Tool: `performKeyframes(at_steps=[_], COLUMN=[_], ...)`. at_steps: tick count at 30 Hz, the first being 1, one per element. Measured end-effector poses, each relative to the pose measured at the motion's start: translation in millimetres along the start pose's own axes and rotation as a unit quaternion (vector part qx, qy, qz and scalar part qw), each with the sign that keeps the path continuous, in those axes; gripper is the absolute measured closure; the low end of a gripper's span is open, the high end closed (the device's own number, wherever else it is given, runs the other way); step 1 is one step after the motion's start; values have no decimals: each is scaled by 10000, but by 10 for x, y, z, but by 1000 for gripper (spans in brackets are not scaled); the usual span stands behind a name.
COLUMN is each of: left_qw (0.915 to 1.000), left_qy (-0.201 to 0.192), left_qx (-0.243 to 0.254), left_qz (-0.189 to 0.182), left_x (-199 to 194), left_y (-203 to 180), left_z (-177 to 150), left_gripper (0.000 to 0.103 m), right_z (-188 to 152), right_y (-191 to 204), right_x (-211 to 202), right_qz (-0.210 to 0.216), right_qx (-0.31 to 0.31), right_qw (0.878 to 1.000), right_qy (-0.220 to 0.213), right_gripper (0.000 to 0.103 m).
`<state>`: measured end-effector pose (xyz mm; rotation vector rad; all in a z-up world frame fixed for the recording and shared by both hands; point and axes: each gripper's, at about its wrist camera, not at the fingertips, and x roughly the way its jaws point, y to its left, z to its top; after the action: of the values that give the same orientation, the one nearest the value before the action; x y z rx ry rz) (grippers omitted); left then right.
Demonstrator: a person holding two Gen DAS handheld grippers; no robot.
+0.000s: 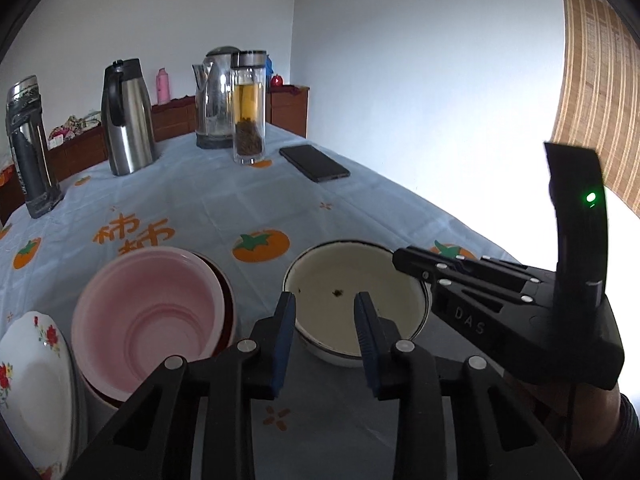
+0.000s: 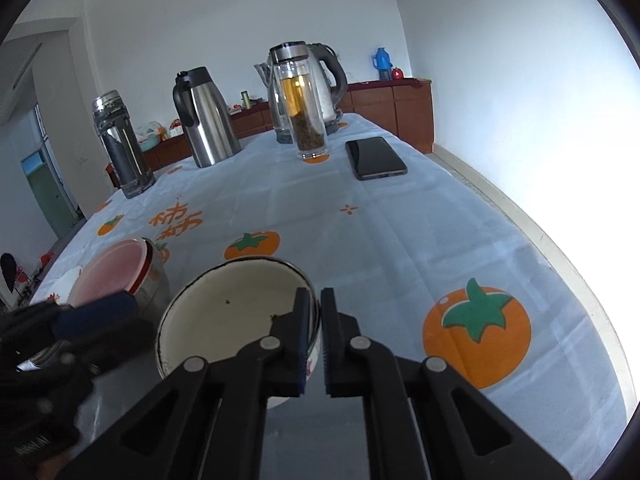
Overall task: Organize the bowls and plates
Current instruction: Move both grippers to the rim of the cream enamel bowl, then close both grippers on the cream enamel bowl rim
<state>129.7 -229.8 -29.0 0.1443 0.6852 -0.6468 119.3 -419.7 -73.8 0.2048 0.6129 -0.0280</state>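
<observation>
Right gripper (image 2: 316,300) is clamping the near-right rim of the round white enamel bowl (image 2: 224,316), which is resting on the light blue persimmon-print tablecloth (image 2: 400,240). Left gripper (image 1: 325,304) is hovering partly open over the bowl's near rim, gripping nothing. Beside it, the pink plastic bowl (image 1: 148,316) is sitting nested in another bowl.

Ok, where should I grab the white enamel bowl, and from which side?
Take the white bowl by its thin upright rim, one jaw inside and one outside. Its open mouth faces up and the right-hand edge is clear of the pink bowl, which is where the right gripper already pinches it.
</observation>
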Motion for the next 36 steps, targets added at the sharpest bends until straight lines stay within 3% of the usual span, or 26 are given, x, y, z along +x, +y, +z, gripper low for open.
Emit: performKeyframes(at_steps=[5, 12, 18, 23, 29, 36], left_qw=[9997, 9980, 9971, 9956, 9953, 9967], left_qy=[197, 278, 360, 355, 302, 369], left_qx=[-145, -318, -377, -172, -389, -476], left_qz=[42, 478, 550, 845, 830, 549], left_x=[97, 126, 160, 216, 184, 173], left_y=[-1, 19, -34, -86, -9, -46], left_z=[-22, -51, -69, -90, -78, -76], left_gripper=[78, 79, 79, 83, 83, 82], right_z=[4, 8, 12, 11, 5, 17], right_y=[-31, -50, -65, -52, -57, -105], right_x=[-5, 6, 20, 30, 26, 94], right_qz=[100, 183, 232, 247, 220, 209], right_qx=[60, 80, 128, 76, 80, 219], right_qw=[9999, 9998, 9996, 9996, 9997, 9994], right_qy=[-11, 19, 33, 61, 50, 185], right_gripper=[98, 97, 96, 96, 96, 94])
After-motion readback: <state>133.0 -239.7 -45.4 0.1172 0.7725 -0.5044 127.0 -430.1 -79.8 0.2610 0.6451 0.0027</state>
